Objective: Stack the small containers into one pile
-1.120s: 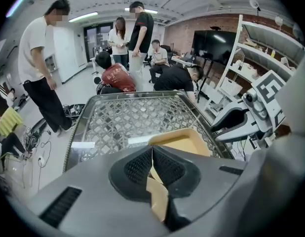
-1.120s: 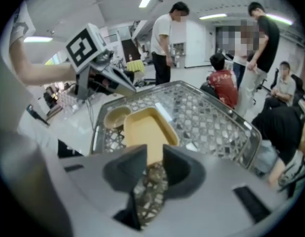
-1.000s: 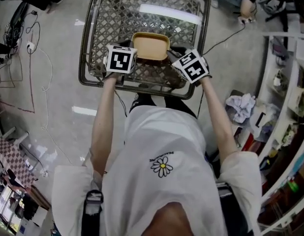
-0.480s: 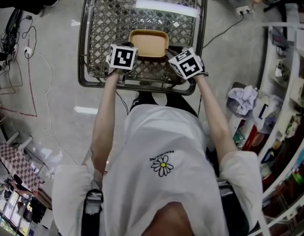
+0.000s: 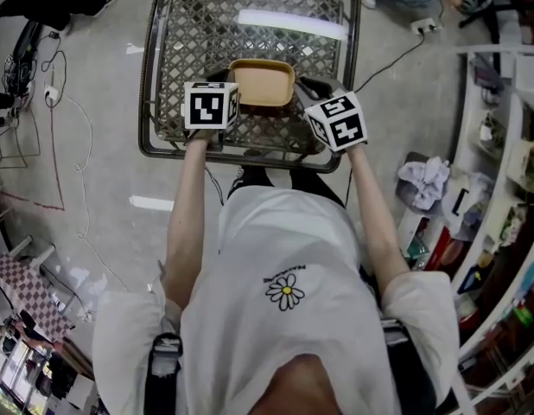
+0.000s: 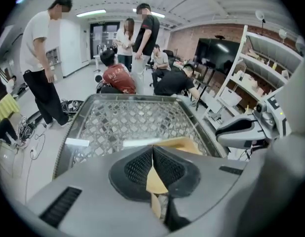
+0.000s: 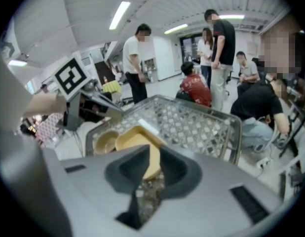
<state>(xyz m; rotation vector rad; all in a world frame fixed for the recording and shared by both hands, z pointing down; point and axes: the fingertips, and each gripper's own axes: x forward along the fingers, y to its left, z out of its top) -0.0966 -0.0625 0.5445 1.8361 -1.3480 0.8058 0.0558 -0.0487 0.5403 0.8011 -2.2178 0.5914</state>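
A tan rectangular container [image 5: 263,82] is held between my two grippers over the near part of a wire mesh basket [image 5: 160,76]. My left gripper [image 5: 227,92] is shut on the container's left rim, and the tan wall [image 6: 157,181] shows pinched between its ribbed pads. My right gripper [image 5: 307,90] is shut on the right rim, with the container's wall [image 7: 153,161] between its jaws. In the right gripper view a small round tan bowl [image 7: 105,141] lies in the basket just beyond the container. Both marker cubes hide the fingertips in the head view.
A white strip [image 5: 293,24] lies across the basket's far part. Several people [image 6: 142,43] stand and crouch on the floor beyond the basket. Shelving [image 5: 509,162] runs along the right. Cables [image 5: 51,102] trail on the floor at the left.
Both grippers and the container shifted slightly over the basket and back. The right gripper's cube has rolled a little. Both grips on the container hold.
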